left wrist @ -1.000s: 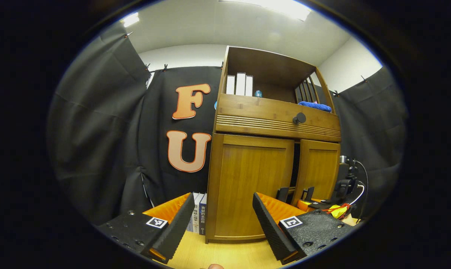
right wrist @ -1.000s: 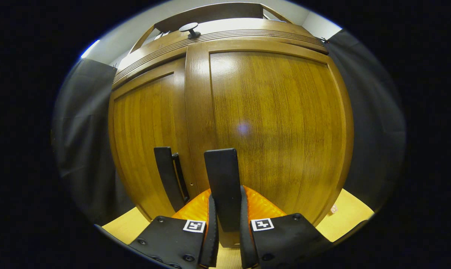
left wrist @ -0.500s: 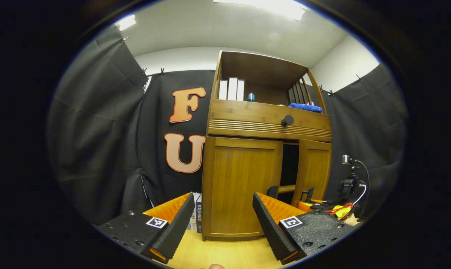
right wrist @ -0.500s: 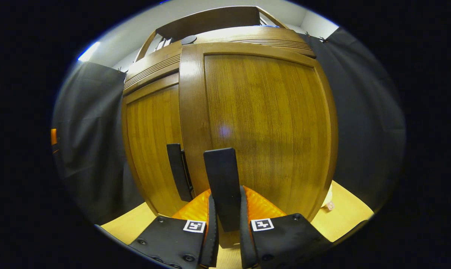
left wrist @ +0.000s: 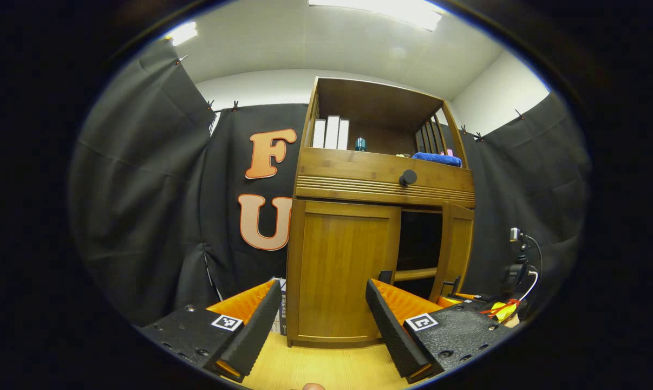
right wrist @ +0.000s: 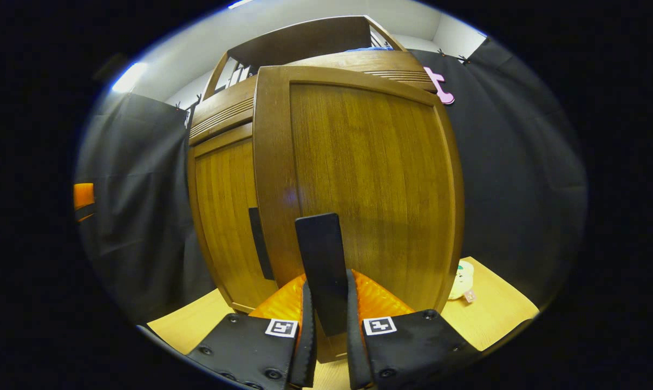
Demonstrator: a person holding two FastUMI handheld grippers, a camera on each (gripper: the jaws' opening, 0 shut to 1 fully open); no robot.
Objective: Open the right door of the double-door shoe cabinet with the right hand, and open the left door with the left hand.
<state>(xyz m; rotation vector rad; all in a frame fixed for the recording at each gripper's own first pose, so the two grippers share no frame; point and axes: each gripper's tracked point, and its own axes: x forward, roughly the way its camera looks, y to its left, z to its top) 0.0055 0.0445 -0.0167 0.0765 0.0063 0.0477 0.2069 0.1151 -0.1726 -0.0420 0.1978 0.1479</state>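
The wooden shoe cabinet (left wrist: 383, 179) stands ahead in the left gripper view. Its left door (left wrist: 340, 265) is closed, with a dark handle (left wrist: 385, 276) at its inner edge. The right door (left wrist: 457, 246) is swung outward, baring a dark interior (left wrist: 419, 241) with a shelf. My left gripper (left wrist: 321, 330) is open in front of the left door and apart from it. In the right gripper view, my right gripper (right wrist: 329, 295) is shut on the right door's black handle (right wrist: 318, 254). That door (right wrist: 375, 184) stands angled away from the left door (right wrist: 226, 216).
Books (left wrist: 279, 319) stand against the cabinet's left side. A drawer knob (left wrist: 407, 177), white binders (left wrist: 331, 132) and a blue cloth (left wrist: 436, 158) sit higher up. A camera stand with cables (left wrist: 517, 268) is at the right. A small plush toy (right wrist: 459, 279) lies behind the open door.
The right door has swung further open with my right gripper on its handle, widening the dark gap. The left gripper has drawn back slightly and stays open.
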